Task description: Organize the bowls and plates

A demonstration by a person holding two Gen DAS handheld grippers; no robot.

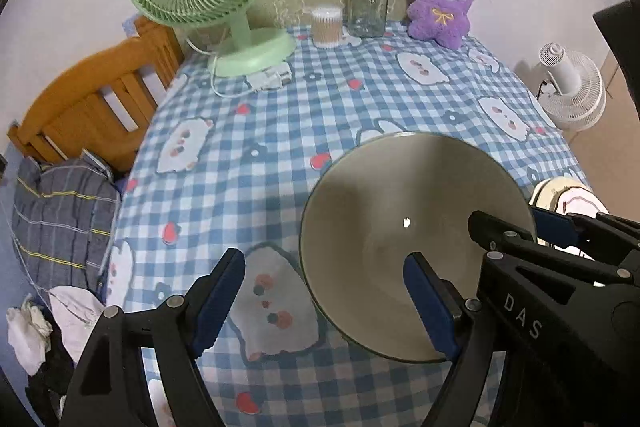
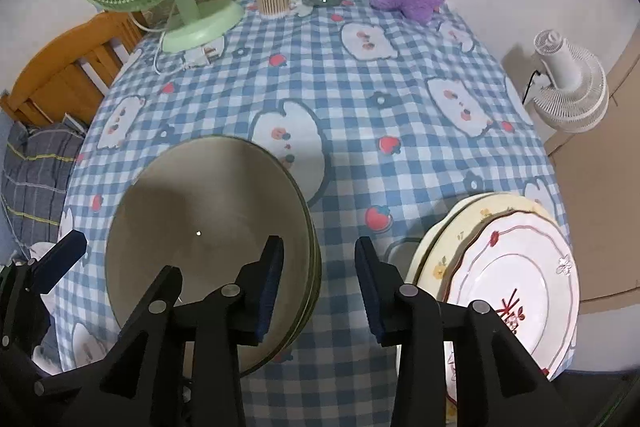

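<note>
Olive bowls [image 2: 208,227] sit nested left of stacked plates [image 2: 516,267], sorting apparently done, as left gripper [image 1: 324,301] and right gripper [image 2: 319,283] gape, holding nothing.

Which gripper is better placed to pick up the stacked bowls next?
Left, probably. The left gripper is open with one finger already inside the bowl stack's near rim. The right gripper is open too, but its gap sits over tablecloth between bowls and plates.

grey-green bowls [image 2: 208,227] nested upright on the cloth; patterned plates [image 2: 516,275] stacked just right, near table edge
</note>
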